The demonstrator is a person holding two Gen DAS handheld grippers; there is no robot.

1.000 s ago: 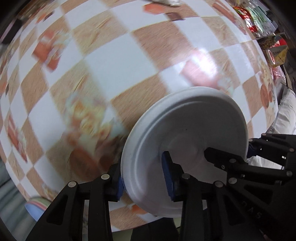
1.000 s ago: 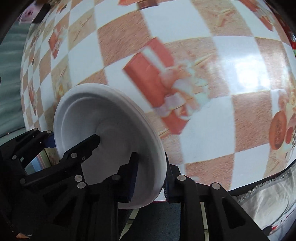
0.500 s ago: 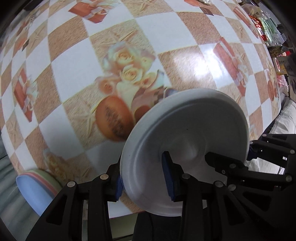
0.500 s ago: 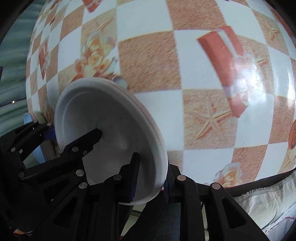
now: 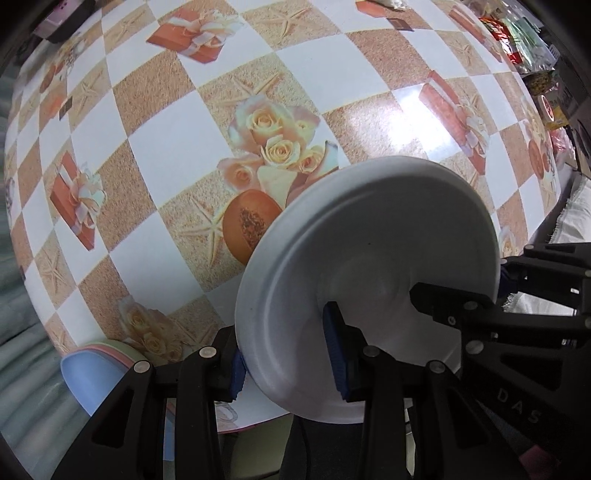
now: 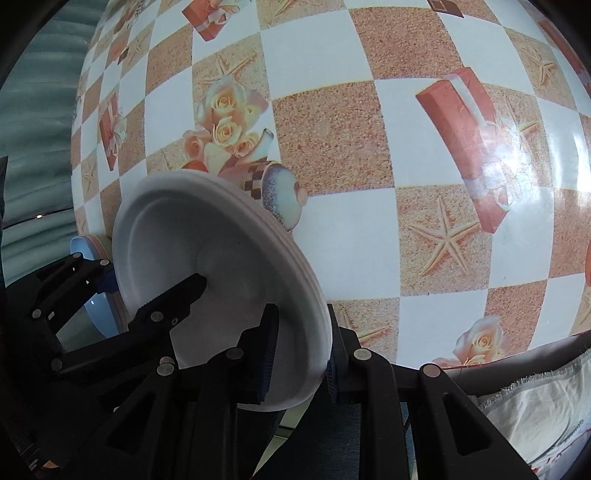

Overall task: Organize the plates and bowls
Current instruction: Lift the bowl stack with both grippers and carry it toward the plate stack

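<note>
**White plate held at both rims above the desk**

The desk (image 5: 177, 140), under a checked cloth, fills both views. Above it hangs the plate (image 5: 369, 266), tilted on edge. It looks stiff, light and smooth, probably breakable, so the rim is the sensible hold. The left tool (image 5: 288, 354) is clamped narrow on one rim; the right tool (image 6: 299, 354) pinches the opposite rim. Blue and pink dishes (image 5: 92, 373) sit at the desk's edge.

It looks like a home dining spot: a table under a glossy checked tablecloth (image 5: 177, 147) printed with roses and gift boxes, with snack packets (image 5: 517, 33) crowded at two o'clock.
</note>
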